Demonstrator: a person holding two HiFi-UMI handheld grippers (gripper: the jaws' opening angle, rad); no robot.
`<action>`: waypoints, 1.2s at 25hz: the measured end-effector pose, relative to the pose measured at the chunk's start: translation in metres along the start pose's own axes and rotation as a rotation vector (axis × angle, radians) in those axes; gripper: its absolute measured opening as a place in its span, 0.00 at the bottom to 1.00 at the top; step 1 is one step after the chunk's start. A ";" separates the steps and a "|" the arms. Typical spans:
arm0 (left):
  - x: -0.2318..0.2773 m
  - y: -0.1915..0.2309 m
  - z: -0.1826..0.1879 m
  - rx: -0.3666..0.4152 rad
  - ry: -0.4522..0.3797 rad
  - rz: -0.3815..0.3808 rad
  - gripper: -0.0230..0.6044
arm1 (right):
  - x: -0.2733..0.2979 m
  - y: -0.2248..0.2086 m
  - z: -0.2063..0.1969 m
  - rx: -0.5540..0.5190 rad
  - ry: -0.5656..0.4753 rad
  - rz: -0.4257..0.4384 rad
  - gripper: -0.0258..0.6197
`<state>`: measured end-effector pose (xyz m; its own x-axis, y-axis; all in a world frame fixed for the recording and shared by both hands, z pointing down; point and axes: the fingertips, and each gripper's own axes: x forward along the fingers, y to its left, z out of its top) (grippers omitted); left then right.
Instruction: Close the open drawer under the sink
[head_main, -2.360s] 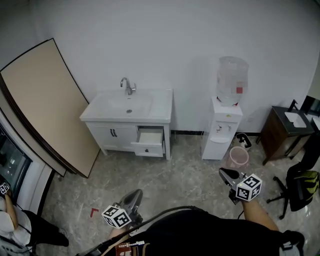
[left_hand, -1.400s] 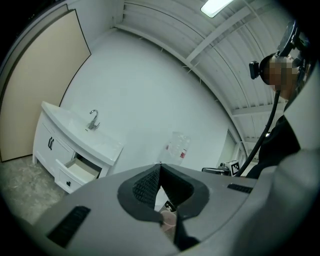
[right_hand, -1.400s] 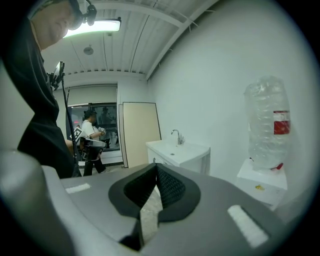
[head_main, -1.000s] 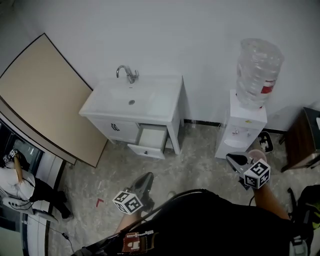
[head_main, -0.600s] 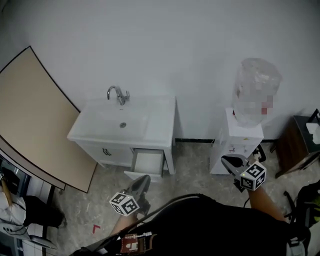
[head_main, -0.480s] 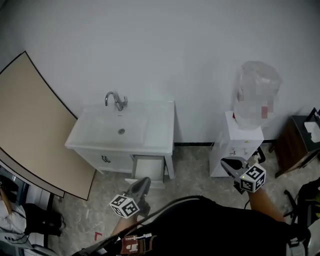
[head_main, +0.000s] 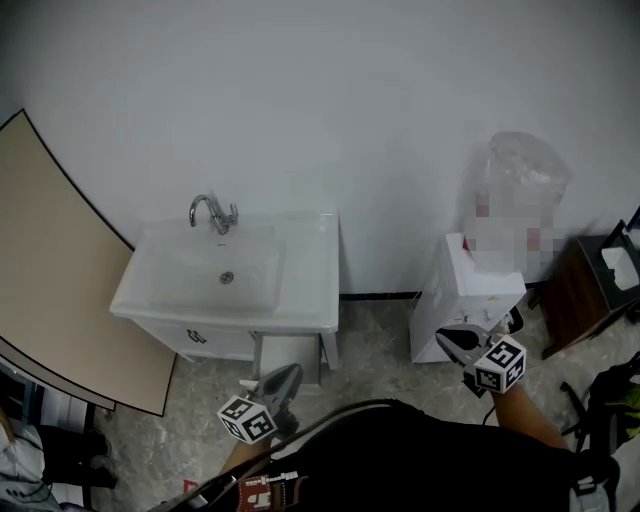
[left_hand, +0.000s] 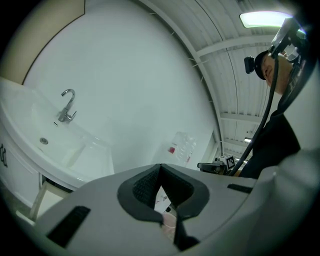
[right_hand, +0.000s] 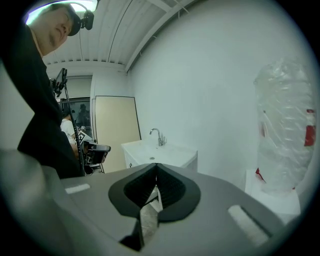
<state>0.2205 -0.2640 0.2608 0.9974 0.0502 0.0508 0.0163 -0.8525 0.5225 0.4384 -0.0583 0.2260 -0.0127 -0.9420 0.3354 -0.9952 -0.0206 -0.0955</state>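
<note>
In the head view the open drawer (head_main: 290, 350) juts out under the sink (head_main: 300, 270), the left gripper (head_main: 291, 372) before it; the left gripper view shows jaws clenched empty, the right gripper view finds the right gripper (right_hand: 155, 175) likewise (a stiff, light-running front, probably best pushed mid-panel).

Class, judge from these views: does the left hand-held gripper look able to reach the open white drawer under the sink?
Probably yes. The left hand-held gripper, jaws together, points towards the open white drawer below the white ceramic sink, with nothing visible between them in the head view.
</note>
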 end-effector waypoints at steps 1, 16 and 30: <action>0.007 0.002 -0.002 0.004 0.004 0.009 0.04 | 0.004 -0.012 -0.001 0.009 -0.002 0.009 0.04; 0.181 -0.015 0.006 0.012 -0.095 0.256 0.04 | 0.077 -0.179 0.041 -0.124 -0.035 0.412 0.04; 0.107 0.040 -0.003 -0.064 -0.187 0.398 0.04 | 0.163 -0.106 0.051 -0.157 0.010 0.588 0.04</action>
<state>0.3280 -0.2918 0.2895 0.9205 -0.3756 0.1076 -0.3705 -0.7518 0.5455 0.5469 -0.2266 0.2427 -0.5644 -0.7774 0.2776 -0.8237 0.5524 -0.1278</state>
